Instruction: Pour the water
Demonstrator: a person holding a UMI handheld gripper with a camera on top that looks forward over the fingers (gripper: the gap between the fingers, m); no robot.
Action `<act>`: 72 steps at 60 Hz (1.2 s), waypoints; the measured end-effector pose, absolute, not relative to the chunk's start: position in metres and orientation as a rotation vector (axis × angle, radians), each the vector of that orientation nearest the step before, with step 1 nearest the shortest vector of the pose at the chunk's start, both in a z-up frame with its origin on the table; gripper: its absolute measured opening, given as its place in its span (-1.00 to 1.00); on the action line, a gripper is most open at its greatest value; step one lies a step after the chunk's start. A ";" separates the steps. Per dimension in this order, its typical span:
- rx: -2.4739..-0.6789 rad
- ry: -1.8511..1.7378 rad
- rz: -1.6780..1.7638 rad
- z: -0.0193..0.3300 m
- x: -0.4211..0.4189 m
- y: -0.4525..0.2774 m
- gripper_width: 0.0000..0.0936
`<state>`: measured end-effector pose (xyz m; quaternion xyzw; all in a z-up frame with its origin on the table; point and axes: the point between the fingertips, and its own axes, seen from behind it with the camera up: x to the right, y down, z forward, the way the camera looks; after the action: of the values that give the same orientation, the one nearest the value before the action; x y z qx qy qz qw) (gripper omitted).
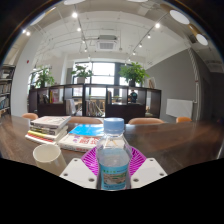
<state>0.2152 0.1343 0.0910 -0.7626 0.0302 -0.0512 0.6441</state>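
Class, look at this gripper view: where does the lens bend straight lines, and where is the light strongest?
In the gripper view, fisheye distortion bows the table edge and the ceiling; the windows behind the plants are brightest, nearly washed out; small ceiling lights glare; the water bottle, held between the fingers, looks enlarged.

gripper (113, 165): two fingers are seen, set to either side of the water bottle (113, 152)
finger bodies (77, 172): pale, white to light grey, flat and angular plates; one is seen left of the water bottle, one right of it
finger edges: straight cut, with corners slanted outward away from the water bottle
pads (91, 158): magenta to purple, carried on the inner faces of the fingers, next to the water bottle; a ribbed or dotted texture is hinted at, though it cannot be told for certain
cables, screws, markings: none can be made out
person: no hand or sleeve is shown
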 end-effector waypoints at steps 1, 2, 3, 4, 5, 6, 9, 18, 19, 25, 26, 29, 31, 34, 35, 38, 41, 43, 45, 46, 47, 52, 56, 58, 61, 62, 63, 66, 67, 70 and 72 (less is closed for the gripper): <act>-1.732 0.069 -0.122 0.089 0.212 0.134 -0.29; -1.731 0.072 -0.124 0.088 0.212 0.133 -0.25; -1.730 0.081 -0.126 0.089 0.212 0.133 -0.23; -1.730 0.086 -0.125 0.088 0.212 0.133 -0.19; -1.728 0.089 -0.124 0.089 0.214 0.135 -0.17; -1.729 0.090 -0.125 0.089 0.215 0.135 -0.11; -1.731 0.091 -0.128 0.089 0.214 0.134 0.01; -1.795 0.101 -0.151 0.084 0.221 0.119 0.57; -1.799 0.107 -0.150 0.084 0.221 0.115 0.64; -1.816 0.134 -0.114 0.085 0.214 0.089 0.78; -1.819 0.141 -0.109 0.084 0.212 0.083 0.77; -1.826 0.156 -0.102 0.080 0.204 0.069 0.76; -1.833 0.158 -0.103 0.079 0.200 0.057 0.77; -1.840 0.159 -0.105 0.077 0.190 0.039 0.77; -1.844 0.159 -0.103 0.076 0.186 0.032 0.78; -1.861 0.158 -0.089 0.074 0.174 0.009 0.78; -1.879 0.165 -0.070 0.067 0.159 -0.007 0.78; -1.898 0.171 -0.055 0.062 0.150 -0.023 0.78; -1.914 0.171 -0.036 0.058 0.138 -0.035 0.78; -1.918 0.168 -0.025 0.058 0.132 -0.040 0.78; -1.922 0.166 -0.015 0.057 0.126 -0.046 0.79; -1.943 0.179 0.022 0.054 0.098 -0.070 0.79; -1.961 0.162 0.048 0.059 0.080 -0.087 0.78; -1.967 0.153 0.054 0.061 0.070 -0.095 0.79; -1.960 0.137 0.059 0.069 0.060 -0.105 0.80; -1.956 0.131 0.060 0.072 0.057 -0.107 0.80; -1.953 0.127 0.059 0.074 0.055 -0.110 0.80; -1.943 0.111 0.054 0.085 0.048 -0.117 0.80; -1.939 0.105 0.052 0.088 0.047 -0.119 0.80; -1.923 0.099 0.047 0.098 0.043 -0.126 0.80; -1.912 0.094 0.042 0.107 0.044 -0.131 0.80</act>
<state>0.0437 -0.1306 0.1073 -0.8165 0.0402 0.0178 0.5757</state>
